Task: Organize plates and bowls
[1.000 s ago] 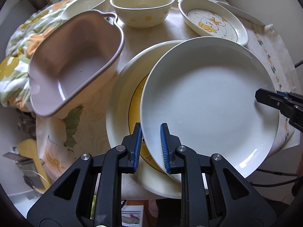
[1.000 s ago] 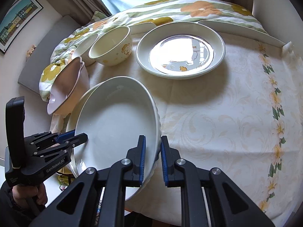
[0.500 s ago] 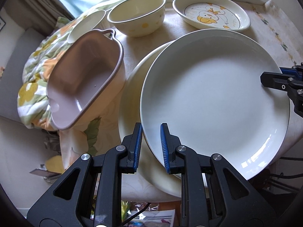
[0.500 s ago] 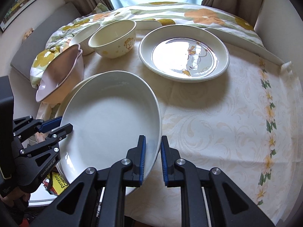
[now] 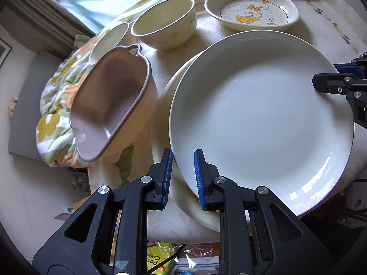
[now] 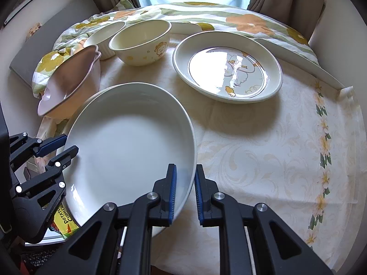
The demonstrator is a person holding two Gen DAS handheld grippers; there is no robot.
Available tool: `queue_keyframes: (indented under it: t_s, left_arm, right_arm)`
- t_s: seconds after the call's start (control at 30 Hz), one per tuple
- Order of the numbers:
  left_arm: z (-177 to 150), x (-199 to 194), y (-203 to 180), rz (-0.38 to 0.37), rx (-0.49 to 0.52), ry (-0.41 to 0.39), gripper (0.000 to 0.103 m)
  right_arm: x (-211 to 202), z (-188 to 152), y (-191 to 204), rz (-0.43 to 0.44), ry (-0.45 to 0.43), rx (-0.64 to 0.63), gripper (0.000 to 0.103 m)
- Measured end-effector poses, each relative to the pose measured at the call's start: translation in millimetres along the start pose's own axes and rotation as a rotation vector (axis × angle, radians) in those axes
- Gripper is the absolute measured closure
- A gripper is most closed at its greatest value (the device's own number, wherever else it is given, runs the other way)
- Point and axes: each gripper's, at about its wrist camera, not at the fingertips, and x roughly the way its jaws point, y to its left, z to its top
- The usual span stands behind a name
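At the table's left edge a pink handled dish (image 6: 68,84) is tilting against the flowered bedding (image 6: 45,68), with a small white ramekin (image 6: 103,39) and a cream bowl (image 6: 141,42) sitting behind it toward the far edge. At the near-left edge the white plate (image 6: 130,142) is lying on a larger cream plate (image 5: 165,119). The left gripper (image 5: 183,177) is straddling the white plate's rim with its blue pads apart, gripping nothing. The right gripper (image 6: 185,192) is likewise straddling the opposite rim, pads spread and released. A duck-patterned plate (image 6: 227,66) is resting near the far edge on the pale tablecloth (image 6: 275,149).
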Motion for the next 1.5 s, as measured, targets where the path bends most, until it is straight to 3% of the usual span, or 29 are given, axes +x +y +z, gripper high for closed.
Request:
queue_keyframes:
  t_s: [0.27, 0.6, 0.7, 0.8, 0.83, 0.87, 0.9, 0.93, 1.0, 1.07, 1.2, 1.37, 1.5]
  left_arm:
    - [-4.7, -3.6, 0.9, 0.043, 0.007, -0.007, 0.086]
    - [-2.5, -7.2, 11.8, -0.011, -0.022, -0.01, 0.086]
    - [4.1, -25.3, 21.1, -0.033, -0.046, -0.056, 0.086]
    - [16.6, -57.2, 38.4, -0.071, -0.11, -0.16, 0.082]
    - [21.0, -67.9, 44.2, -0.082, -0.132, -0.199, 0.079]
    - [25.8, -77.0, 49.4, -0.094, -0.149, -0.235, 0.074]
    - [29.7, -83.4, 53.0, -0.1, -0.16, -0.259, 0.044]
    - [36.0, -92.4, 57.9, -0.095, -0.175, -0.297, 0.0]
    - [42.8, -106.4, 64.4, -0.08, -0.19, -0.378, 0.0]
    - [56.1, -109.9, 67.8, -0.129, -0.18, -0.385, 0.0]
    - [84.0, -95.4, 73.9, -0.29, -0.245, -0.307, 0.0]
    - [107.3, -68.4, 77.2, -0.426, -0.377, -0.213, 0.0]
    - [116.0, -46.3, 58.8, -0.459, -0.448, -0.146, 0.001]
  right_arm:
    - [0.4, 0.3, 5.3, -0.033, 0.004, -0.005, 0.089]
    - [0.5, 0.5, 2.7, -0.027, 0.012, 0.024, 0.089]
    - [-10.2, 2.8, -4.0, 0.013, -0.014, 0.068, 0.089]
    - [-30.8, 5.8, -12.3, 0.047, -0.061, 0.111, 0.089]
    - [-38.5, 7.1, -15.6, 0.055, -0.08, 0.123, 0.082]
    - [-47.7, 8.3, -19.4, 0.055, -0.107, 0.133, 0.055]
    - [-57.8, 9.9, -23.1, 0.049, -0.141, 0.141, 0.035]
    - [-67.1, 11.0, -26.5, 0.048, -0.173, 0.147, 0.003]
    - [-88.2, 13.2, -33.0, 0.047, -0.245, 0.156, 0.0]
    - [-106.2, 16.5, -39.7, 0.033, -0.285, 0.159, 0.0]
    - [-131.7, 34.2, -55.2, -0.03, -0.305, 0.127, 0.0]
    - [-141.5, 68.9, -88.8, -0.096, -0.308, 0.064, 0.0]
    - [-110.7, 97.4, -125.2, -0.028, -0.237, 0.033, 0.0]
